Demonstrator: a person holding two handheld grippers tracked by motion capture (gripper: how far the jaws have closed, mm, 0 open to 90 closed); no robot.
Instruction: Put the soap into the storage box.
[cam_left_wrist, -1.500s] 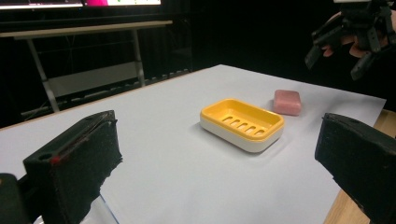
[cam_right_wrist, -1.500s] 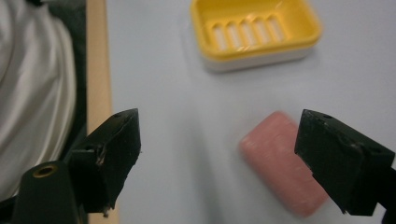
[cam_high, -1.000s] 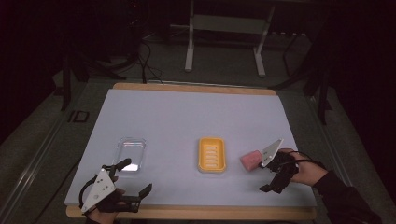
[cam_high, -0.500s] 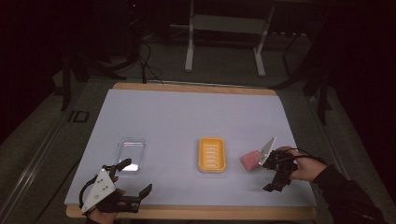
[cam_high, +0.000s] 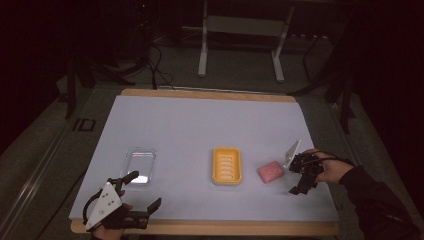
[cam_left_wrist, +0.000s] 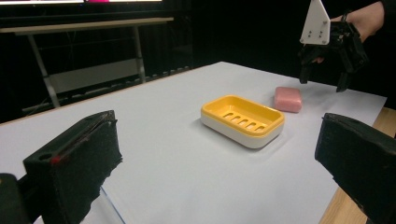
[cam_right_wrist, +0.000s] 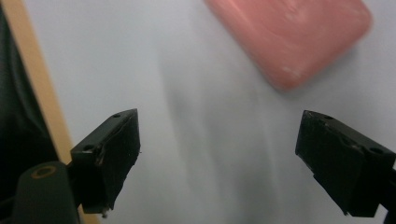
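Right claw spread, nothing between its jaws, which have just been narrowing a little; hovering right of pink soap beside yellow dish. Approach step. Next: straddle soap, clench. Left claw spread, idle near-left on bench.

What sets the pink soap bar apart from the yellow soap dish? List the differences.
1. The pink soap bar is a solid rounded block; the yellow soap dish is a hollow tray with slots in its floor.
2. The bar is smaller than the dish.
3. The bar is pink all over; the dish is yellow inside with a white outer wall.

Both lie flat on the white table, side by side, apart.
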